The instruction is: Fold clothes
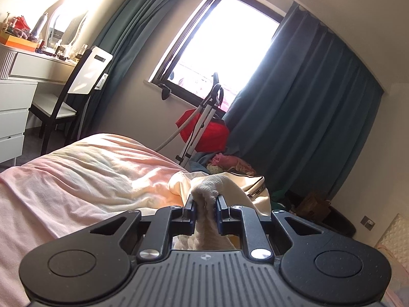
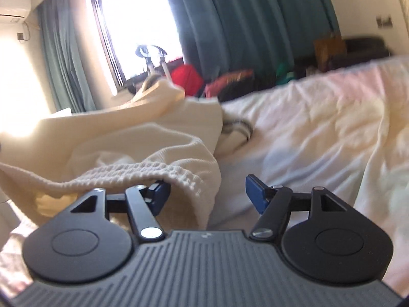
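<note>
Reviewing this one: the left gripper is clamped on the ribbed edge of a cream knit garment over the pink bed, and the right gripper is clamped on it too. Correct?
Not quite. The left gripper does clamp the cream knit garment. The right gripper is open: the right wrist view shows its blue pads apart, cloth draped over one only.

Home bedroom: bed (image 1: 76,168) with pink sheet, teal curtains (image 1: 306,102) flanking a window (image 1: 219,41), white dressing table (image 1: 38,64) with mirror and cosmetics, chair (image 1: 74,87), wall air conditioner (image 2: 14,6), clothes heaped on the floor (image 1: 230,162).

Garment (image 2: 133,138) on bed (image 2: 319,128) — window (image 1: 219,43) behind, chair (image 1: 76,87) left
</note>
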### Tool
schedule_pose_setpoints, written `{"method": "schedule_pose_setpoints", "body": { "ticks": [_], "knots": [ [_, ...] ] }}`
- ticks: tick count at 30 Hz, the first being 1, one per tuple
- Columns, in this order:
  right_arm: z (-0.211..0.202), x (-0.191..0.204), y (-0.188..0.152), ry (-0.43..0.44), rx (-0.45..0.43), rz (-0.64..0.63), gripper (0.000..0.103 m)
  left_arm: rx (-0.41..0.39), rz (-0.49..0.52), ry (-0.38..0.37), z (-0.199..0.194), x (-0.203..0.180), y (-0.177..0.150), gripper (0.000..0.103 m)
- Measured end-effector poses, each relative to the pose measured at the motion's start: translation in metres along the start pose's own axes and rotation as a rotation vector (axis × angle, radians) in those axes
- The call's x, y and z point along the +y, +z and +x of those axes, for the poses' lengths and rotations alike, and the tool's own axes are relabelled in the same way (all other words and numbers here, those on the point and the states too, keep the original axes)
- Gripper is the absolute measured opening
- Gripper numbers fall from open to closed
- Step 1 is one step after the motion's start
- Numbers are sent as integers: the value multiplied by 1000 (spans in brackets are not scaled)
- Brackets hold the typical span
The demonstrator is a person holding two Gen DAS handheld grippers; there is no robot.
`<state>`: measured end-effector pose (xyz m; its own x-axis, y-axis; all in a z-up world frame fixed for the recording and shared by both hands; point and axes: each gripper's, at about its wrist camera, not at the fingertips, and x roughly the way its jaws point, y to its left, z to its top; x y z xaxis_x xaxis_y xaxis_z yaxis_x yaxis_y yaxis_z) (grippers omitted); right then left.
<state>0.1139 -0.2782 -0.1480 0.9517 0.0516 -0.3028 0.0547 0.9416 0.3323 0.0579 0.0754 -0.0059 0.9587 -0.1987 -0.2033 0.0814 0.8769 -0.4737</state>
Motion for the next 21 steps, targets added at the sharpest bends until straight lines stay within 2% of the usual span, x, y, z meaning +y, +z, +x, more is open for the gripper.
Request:
{"method": "schedule_pose_setpoints", "body": {
  "ticks": [1, 4, 5, 6, 7, 9, 10, 15, 17, 19, 21],
  "knots": [
    [5, 0, 0, 8, 22, 3, 68, -4, 0, -3, 0, 0, 1, 16],
    [30, 4, -12, 16, 174, -24, 68, -2, -11, -3, 1, 2, 2, 16],
    [34, 7, -17, 15, 194, -48, 66, 1, -17, -2, 1, 3, 2, 16],
    [35, 10, -18, 13, 199, -67, 58, 2, -25, 2, 3, 5, 2, 16],
    [32, 12, -16, 12, 188, -82, 40, 8, -36, 4, 4, 7, 2, 16],
    [24, 18, -11, 1, 157, -117, 17, 18, -62, 5, 6, 11, 3, 16],
    [16, 20, -5, -6, 123, -136, 13, 22, -76, 4, 7, 13, 3, 16],
    [-51, 29, 34, 17, -46, -215, 12, 27, -99, -24, -2, 15, 9, 16],
    [-76, 36, 47, 21, -81, -280, 12, 48, -107, -15, -7, 15, 11, 16],
    [-95, 39, 51, 27, -70, -333, 12, 92, -86, 14, -8, 15, 11, 16],
    [-104, 37, 44, 49, 5, -342, 12, 143, -62, 57, -7, 16, 8, 16]
  ]
}}
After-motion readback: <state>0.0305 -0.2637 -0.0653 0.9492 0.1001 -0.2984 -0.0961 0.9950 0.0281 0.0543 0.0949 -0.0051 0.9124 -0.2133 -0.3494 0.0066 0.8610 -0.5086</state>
